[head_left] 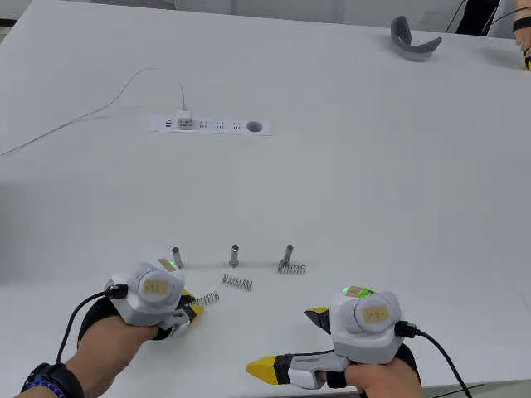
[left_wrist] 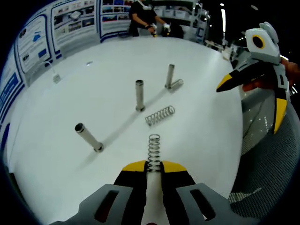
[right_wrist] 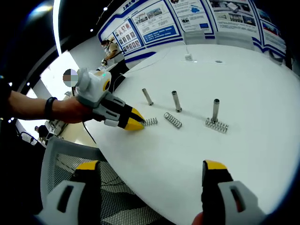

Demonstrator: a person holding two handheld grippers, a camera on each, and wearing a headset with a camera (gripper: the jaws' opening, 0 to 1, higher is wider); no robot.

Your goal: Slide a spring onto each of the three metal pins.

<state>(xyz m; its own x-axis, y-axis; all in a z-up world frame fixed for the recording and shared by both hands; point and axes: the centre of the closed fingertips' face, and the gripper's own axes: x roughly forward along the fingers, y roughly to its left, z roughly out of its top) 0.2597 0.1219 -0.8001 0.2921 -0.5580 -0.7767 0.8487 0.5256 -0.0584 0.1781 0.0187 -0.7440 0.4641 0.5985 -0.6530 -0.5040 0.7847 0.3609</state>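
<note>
Three metal pins stand upright in a row on the white table: left pin (head_left: 177, 257), middle pin (head_left: 235, 255), right pin (head_left: 287, 254). All three are bare. One spring (head_left: 291, 269) lies at the foot of the right pin, and another spring (head_left: 237, 283) lies flat in front of the middle pin. My left gripper (head_left: 193, 307) is shut on the end of a third spring (left_wrist: 153, 149), which points forward between the left pin (left_wrist: 88, 137) and the middle pin (left_wrist: 139, 95). My right gripper (right_wrist: 150, 168) is open with nothing in it, near the table's front edge.
A white power strip (head_left: 207, 125) with a plugged-in adapter and a cable lies farther back. At the far right of the table sits a grey curved object (head_left: 412, 37). A mesh chair (right_wrist: 79, 150) stands at the table edge. A person (left_wrist: 143, 16) stands beyond the table.
</note>
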